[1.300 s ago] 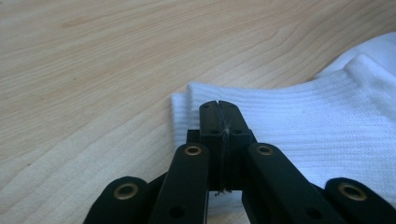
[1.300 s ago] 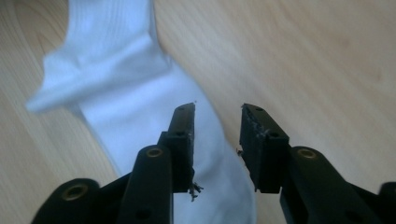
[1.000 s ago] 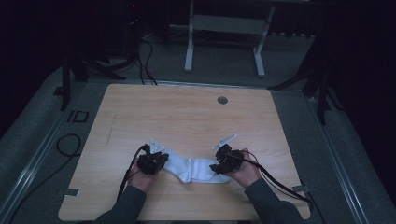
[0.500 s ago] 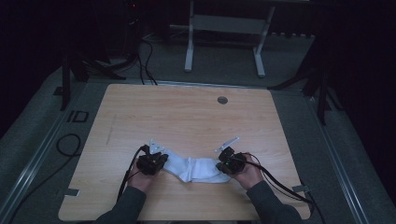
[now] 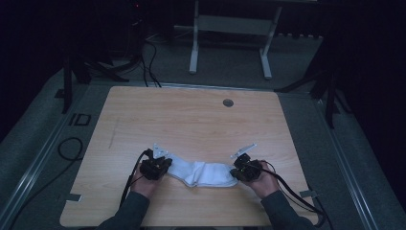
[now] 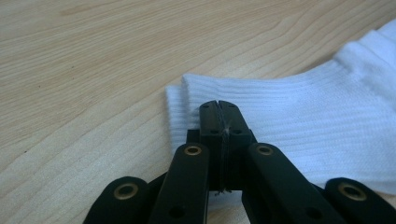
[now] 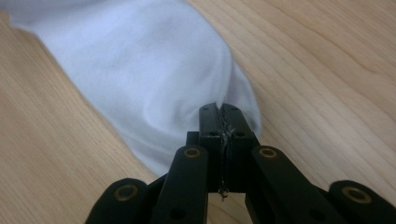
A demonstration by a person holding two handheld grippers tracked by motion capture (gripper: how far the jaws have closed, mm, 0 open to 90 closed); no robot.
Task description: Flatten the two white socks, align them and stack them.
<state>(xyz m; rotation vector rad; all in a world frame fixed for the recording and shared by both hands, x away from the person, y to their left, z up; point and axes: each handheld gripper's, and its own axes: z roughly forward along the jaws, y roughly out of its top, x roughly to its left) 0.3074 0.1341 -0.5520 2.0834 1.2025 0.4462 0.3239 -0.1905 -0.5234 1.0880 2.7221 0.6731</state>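
A white sock [image 5: 203,173] lies stretched sideways on the wooden table [image 5: 191,120] near its front edge. My left gripper [image 5: 165,165] is at the sock's left end. In the left gripper view its jaws [image 6: 218,105] are shut on the ribbed cuff [image 6: 303,121], with a sliver of fabric pinched between them. My right gripper [image 5: 237,170] is at the sock's right end. The right gripper view shows its jaws [image 7: 218,108] shut on the smooth toe end [image 7: 154,70].
A small round grommet [image 5: 228,102] sits in the table's far side. Beyond the table stands a white metal frame [image 5: 194,43] on the grey floor. Black cables [image 5: 67,148] loop on the floor to the left.
My right hand has shifted slightly at the sock's toe end. The left hand and the cuff end have stayed in place.
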